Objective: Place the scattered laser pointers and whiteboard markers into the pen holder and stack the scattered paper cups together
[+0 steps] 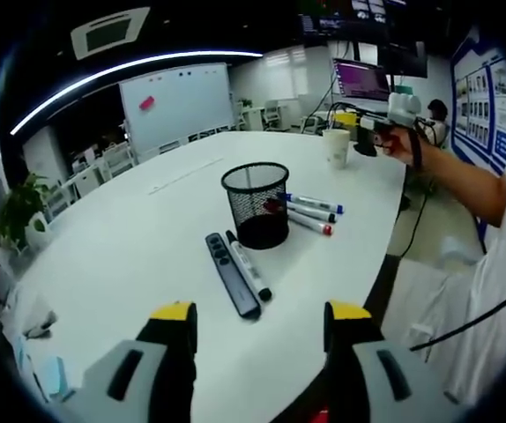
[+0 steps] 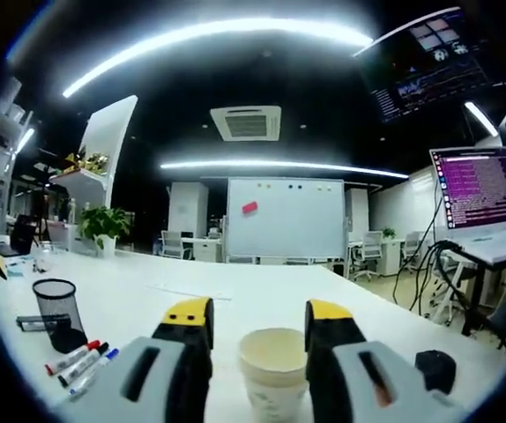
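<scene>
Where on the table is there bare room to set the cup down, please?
Free: the wide white table left of the pen holder, toward the whiteboard. Crowded: three markers right of the holder, laser pointer and a marker in front. The right tool straddles the paper cup.

A: What colour is the table?
B: White. The pen holder ahead of the jaws is black mesh
A: And the markers left of the jaws?
B: White, with red, black and blue caps
A: The cup between the yellow-tipped jaws?
B: Cream paper
</scene>
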